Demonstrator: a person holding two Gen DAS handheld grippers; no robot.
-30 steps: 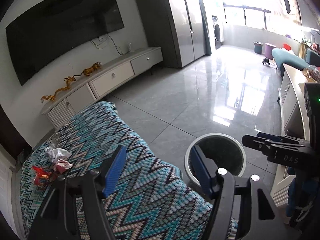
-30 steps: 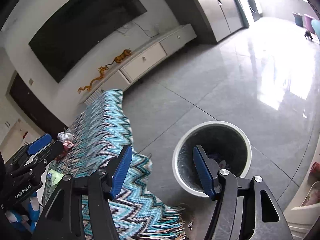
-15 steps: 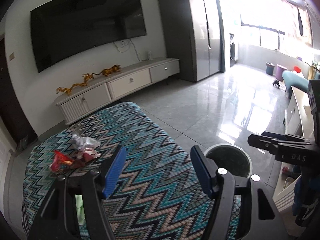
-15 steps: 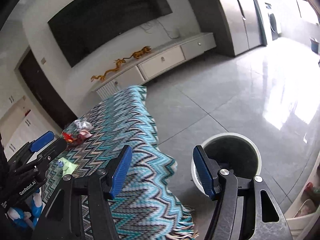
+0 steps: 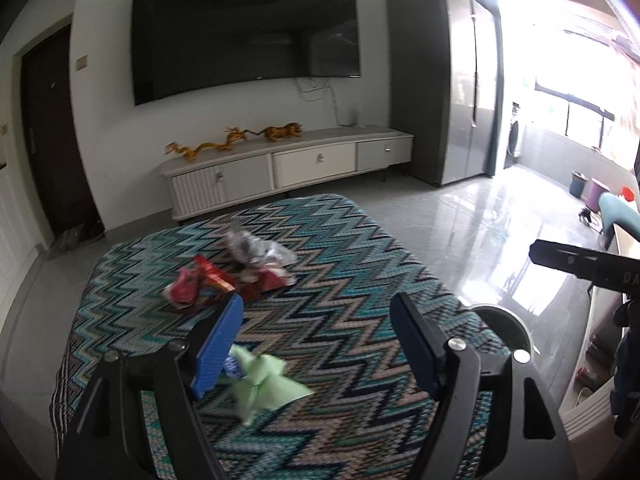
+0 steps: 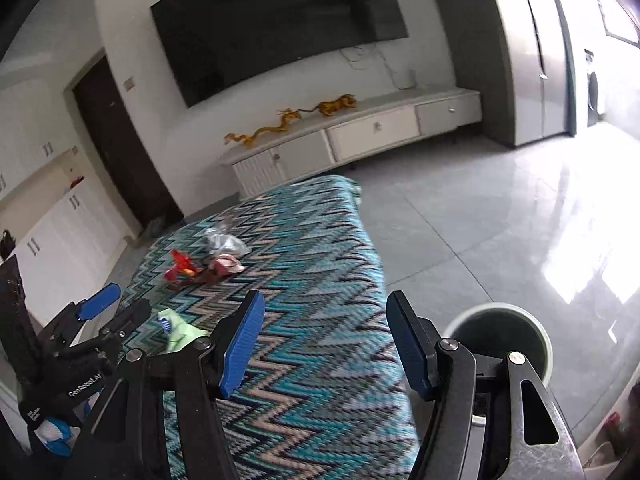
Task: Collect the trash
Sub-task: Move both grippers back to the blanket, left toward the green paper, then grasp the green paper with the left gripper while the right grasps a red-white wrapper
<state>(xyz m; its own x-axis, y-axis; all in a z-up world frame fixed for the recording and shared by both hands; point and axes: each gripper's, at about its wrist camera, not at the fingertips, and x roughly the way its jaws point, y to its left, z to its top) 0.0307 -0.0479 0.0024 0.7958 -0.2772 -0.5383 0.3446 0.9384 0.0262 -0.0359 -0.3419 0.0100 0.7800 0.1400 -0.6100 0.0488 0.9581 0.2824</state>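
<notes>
Partly hidden behind the opening, empty left hand-held gripper [image 5: 316,344], green wrapper [image 5: 266,384]; right hand-held gripper [image 6: 324,344] wide, empty.

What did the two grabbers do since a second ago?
Both swung away from the trash bin toward the table's wrappers and green paper. The left gripper is opening, nothing between its fingers; the right gripper stayed open and empty. The trash hasn't moved.

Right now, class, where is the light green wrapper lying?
In the left wrist view the light green wrapper lies on the zigzag cloth, low and left beside the left gripper, nearer the camera than the red wrappers.
</notes>
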